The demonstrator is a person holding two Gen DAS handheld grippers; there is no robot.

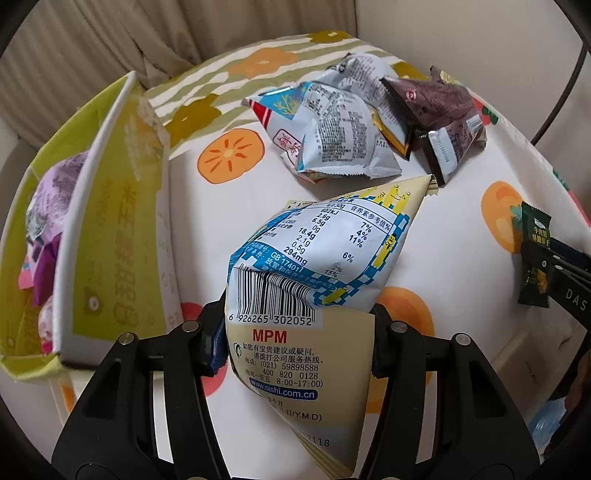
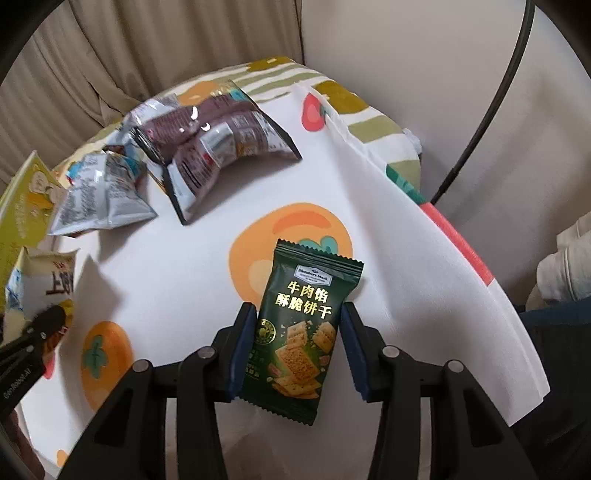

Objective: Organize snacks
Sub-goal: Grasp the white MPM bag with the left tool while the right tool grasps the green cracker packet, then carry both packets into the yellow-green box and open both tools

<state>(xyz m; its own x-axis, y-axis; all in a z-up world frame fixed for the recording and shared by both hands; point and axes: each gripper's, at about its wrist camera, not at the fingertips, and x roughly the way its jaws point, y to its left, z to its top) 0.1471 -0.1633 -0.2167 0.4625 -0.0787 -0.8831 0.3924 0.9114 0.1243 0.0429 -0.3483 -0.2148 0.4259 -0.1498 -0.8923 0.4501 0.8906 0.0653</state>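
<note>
The left gripper (image 1: 295, 343) is clamped on a cream and blue snack bag (image 1: 314, 280), barcode side facing the camera, held just above a table. The right gripper (image 2: 297, 347) pinches a dark green biscuit packet (image 2: 301, 332) between its blue pads (image 2: 243, 347), also lifted over the table.

Taking the cream bag as the landmark: beneath it lies a white tablecloth (image 1: 229, 206) printed with orange persimmons, with green stripes toward its far edge. Left of the bag, close by, stands a yellow-green cardboard box (image 1: 110, 229) holding purple and pink packets (image 1: 48, 206). Beyond the bag, resting on the cloth, are crumpled pale blue-white snack bags (image 1: 332, 133), and just right of those a pair of dark maroon packets (image 1: 439, 114), touching them. Far right of the bag, the green packet (image 1: 533, 254) shows at the frame edge.

Behind the table hangs a beige pleated curtain (image 1: 110, 40), beside a plain pale wall (image 1: 461, 33). A thin black cable (image 2: 491, 103) curves across the wall.
</note>
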